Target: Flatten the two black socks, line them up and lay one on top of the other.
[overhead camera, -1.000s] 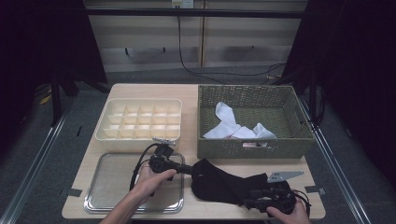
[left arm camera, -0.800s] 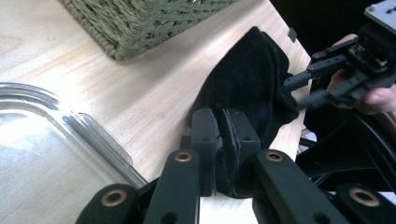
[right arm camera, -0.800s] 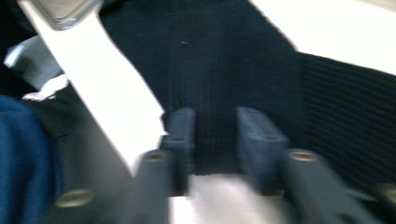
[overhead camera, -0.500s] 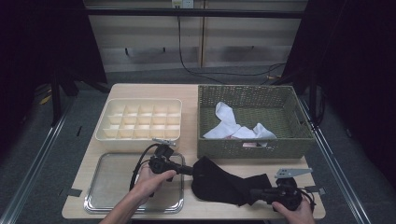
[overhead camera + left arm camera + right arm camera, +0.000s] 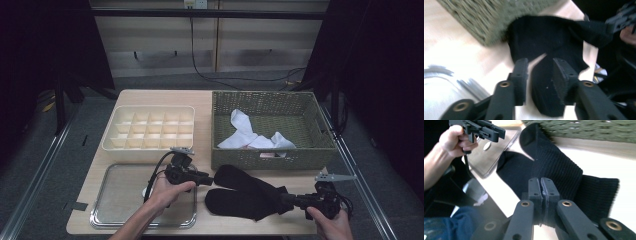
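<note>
Two black socks (image 5: 245, 192) lie overlapped on the table's front, before the wicker basket (image 5: 265, 159). My left gripper (image 5: 209, 179) points right at their left ends. Its jaws have just been opening and stand apart around one sock's toe (image 5: 544, 97), the pads (image 5: 560, 75) not pressing it. My right gripper (image 5: 286, 198) comes in from the right, shut on the right end of a black sock (image 5: 559, 167), its pads (image 5: 535, 187) pressed together. That end is raised a little off the table.
The basket holds white socks (image 5: 245, 132). A cream divider tray (image 5: 150, 127) stands at the back left, and a metal tray (image 5: 120, 200) lies under my left hand. The table's front edge runs just below both hands.
The right gripper closed on the socks' right end and drew it right and slightly up, stretching the socks. The left gripper's jaws opened off the toe end; that hand stayed put.
</note>
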A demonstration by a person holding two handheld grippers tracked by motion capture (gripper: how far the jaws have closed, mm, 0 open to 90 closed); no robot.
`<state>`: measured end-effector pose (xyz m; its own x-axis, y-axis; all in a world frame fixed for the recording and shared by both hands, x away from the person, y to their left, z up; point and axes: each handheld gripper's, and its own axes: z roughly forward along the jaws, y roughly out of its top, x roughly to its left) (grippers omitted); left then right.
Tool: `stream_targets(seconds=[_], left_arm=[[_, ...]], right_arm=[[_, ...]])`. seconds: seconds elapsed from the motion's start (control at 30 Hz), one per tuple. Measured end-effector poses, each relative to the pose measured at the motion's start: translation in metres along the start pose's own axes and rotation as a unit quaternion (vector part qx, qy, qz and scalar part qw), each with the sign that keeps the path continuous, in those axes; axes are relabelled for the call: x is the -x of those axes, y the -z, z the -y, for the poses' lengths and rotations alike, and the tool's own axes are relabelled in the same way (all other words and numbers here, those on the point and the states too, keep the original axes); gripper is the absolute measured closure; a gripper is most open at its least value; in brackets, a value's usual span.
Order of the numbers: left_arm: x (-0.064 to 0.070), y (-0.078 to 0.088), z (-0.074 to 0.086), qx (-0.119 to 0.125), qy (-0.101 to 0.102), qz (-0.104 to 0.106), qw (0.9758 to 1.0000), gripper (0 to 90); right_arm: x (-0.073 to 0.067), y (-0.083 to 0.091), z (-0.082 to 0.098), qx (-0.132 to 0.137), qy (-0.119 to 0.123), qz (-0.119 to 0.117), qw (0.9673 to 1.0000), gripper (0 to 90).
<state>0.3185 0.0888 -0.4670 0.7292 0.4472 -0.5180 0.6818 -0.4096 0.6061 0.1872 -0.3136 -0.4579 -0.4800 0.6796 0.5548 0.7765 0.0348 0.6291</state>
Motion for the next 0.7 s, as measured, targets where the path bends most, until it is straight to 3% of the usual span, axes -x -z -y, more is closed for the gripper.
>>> stream_targets(seconds=[0.07, 0.2, 0.27, 0.33, 0.4, 0.43, 0.47, 0.57, 0.63, 0.7], left_arm=[[-0.003, -0.006, -0.002, -0.004, 0.011, -0.004, 0.9999, 60.2], [-0.009, -0.017, -0.001, -0.011, 0.017, -0.016, 0.9997, 62.2], [-0.011, -0.021, -0.002, -0.010, 0.016, -0.021, 0.9996, 63.0], [-0.011, -0.025, -0.003, -0.011, 0.011, -0.012, 0.9998, 65.5], [-0.009, -0.031, -0.003, -0.022, 0.003, -0.017, 0.9996, 66.1], [-0.009, -0.034, -0.003, -0.028, -0.002, -0.031, 0.9991, 66.3], [-0.010, -0.036, -0.002, -0.025, 0.004, -0.029, 0.9993, 66.7], [-0.015, -0.039, -0.002, -0.024, 0.010, -0.031, 0.9992, 70.7], [-0.015, -0.041, -0.002, -0.021, 0.012, -0.022, 0.9994, 76.5], [-0.015, -0.042, -0.001, -0.021, 0.010, -0.021, 0.9995, 81.4]], right_arm=[[0.009, 0.000, 0.000, 0.001, -0.008, -0.002, 1.0000, 86.0], [0.021, 0.001, -0.003, 0.013, -0.020, 0.016, 0.9996, 85.1], [0.027, 0.003, -0.005, 0.022, -0.019, 0.016, 0.9995, 85.2], [0.031, 0.003, -0.007, 0.028, -0.021, 0.019, 0.9992, 85.8], [0.033, 0.003, -0.007, 0.027, -0.023, 0.023, 0.9991, 85.5], [0.035, 0.003, -0.007, 0.029, -0.024, 0.025, 0.9990, 85.3], [0.038, 0.003, -0.007, 0.029, -0.025, 0.028, 0.9989, 84.5], [0.046, 0.003, -0.007, 0.038, -0.039, 0.029, 0.9981, 79.5], [0.048, 0.004, -0.006, 0.042, -0.038, 0.038, 0.9977, 68.6], [0.047, 0.007, -0.004, 0.047, -0.036, 0.039, 0.9975, 63.5]])
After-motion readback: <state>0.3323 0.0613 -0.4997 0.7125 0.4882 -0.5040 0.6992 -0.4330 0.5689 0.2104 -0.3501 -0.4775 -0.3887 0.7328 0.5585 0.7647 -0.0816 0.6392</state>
